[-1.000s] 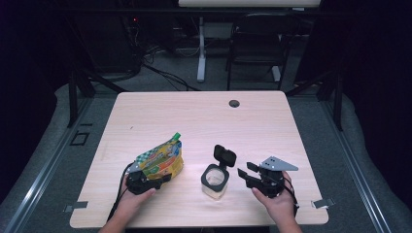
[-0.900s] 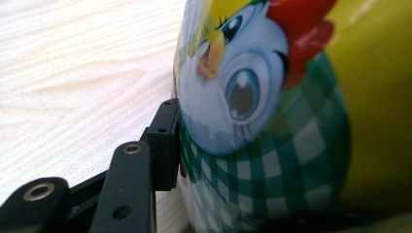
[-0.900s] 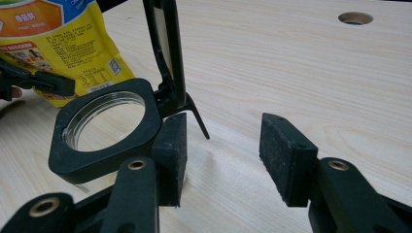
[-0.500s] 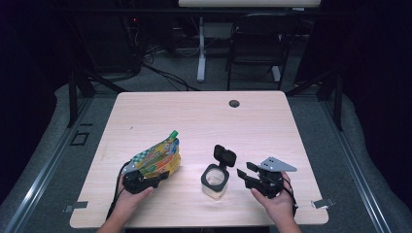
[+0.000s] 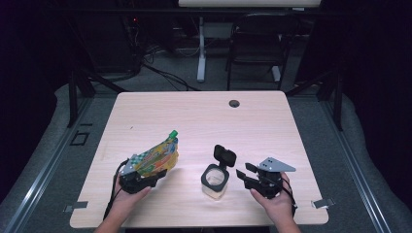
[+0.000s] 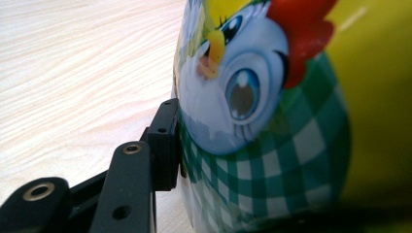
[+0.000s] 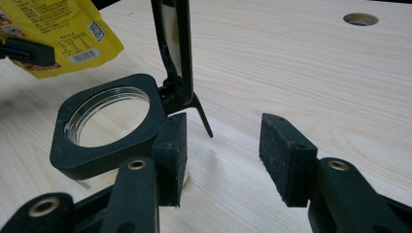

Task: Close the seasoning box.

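Note:
My left gripper (image 5: 149, 174) is shut on a bright yellow and green pouch (image 5: 156, 158) with a green cap, held tilted above the table's front left. In the left gripper view one pad (image 6: 166, 143) presses against the pouch's (image 6: 272, 121) cartoon chicken print, and the other jaw is hidden behind it. A clear container (image 5: 214, 182) with a black rim stands at the front middle, its black lid (image 5: 224, 155) flipped upright. My right gripper (image 5: 245, 174) is open just right of it. In the right gripper view the right gripper (image 7: 226, 155) has nothing between its pads, and its left pad sits beside the container's rim (image 7: 107, 141).
The light wooden table (image 5: 194, 121) has a round cable hole (image 5: 234, 103) near its far edge. A dark chair (image 5: 255, 43) and desk legs stand beyond the table. The pouch's back label (image 7: 58, 34) hangs in the upper left of the right gripper view.
The left hand has shifted slightly with the pouch still in its grip. The right gripper and the container have stayed put.

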Motion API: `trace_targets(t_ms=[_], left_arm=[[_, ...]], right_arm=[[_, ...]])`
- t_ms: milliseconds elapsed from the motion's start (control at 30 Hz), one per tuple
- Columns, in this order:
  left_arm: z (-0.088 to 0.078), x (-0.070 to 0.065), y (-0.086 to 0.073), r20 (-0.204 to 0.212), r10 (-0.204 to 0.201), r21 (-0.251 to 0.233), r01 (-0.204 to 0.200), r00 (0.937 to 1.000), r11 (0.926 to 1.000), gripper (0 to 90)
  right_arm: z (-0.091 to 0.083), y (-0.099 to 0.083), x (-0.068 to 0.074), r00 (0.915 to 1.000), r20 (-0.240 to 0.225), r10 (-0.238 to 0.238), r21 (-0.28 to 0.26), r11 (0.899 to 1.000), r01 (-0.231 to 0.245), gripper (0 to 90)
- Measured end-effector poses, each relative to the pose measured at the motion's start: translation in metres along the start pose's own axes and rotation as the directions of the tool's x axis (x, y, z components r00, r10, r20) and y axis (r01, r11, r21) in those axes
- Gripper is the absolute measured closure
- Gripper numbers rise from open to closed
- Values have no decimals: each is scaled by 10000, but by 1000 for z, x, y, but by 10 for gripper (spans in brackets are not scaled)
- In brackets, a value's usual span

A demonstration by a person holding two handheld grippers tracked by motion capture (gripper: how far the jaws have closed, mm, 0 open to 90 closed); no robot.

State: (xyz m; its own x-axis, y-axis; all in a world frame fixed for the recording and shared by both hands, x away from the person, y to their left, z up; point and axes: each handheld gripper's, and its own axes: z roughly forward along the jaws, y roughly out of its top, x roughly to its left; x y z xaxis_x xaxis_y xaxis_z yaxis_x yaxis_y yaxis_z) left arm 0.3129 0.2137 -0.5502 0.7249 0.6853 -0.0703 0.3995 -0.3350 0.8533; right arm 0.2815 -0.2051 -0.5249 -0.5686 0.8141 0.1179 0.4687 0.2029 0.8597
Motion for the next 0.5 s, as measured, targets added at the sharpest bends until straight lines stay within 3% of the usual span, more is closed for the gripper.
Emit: trace_targets(t_ms=[500], left_arm=[[-4, -5, 6, -552, 654, 3, -655, 9963, 9979, 542]], right_arm=[[-2, -1, 0, 9999, 108, 49, -86, 10000, -48, 542]])
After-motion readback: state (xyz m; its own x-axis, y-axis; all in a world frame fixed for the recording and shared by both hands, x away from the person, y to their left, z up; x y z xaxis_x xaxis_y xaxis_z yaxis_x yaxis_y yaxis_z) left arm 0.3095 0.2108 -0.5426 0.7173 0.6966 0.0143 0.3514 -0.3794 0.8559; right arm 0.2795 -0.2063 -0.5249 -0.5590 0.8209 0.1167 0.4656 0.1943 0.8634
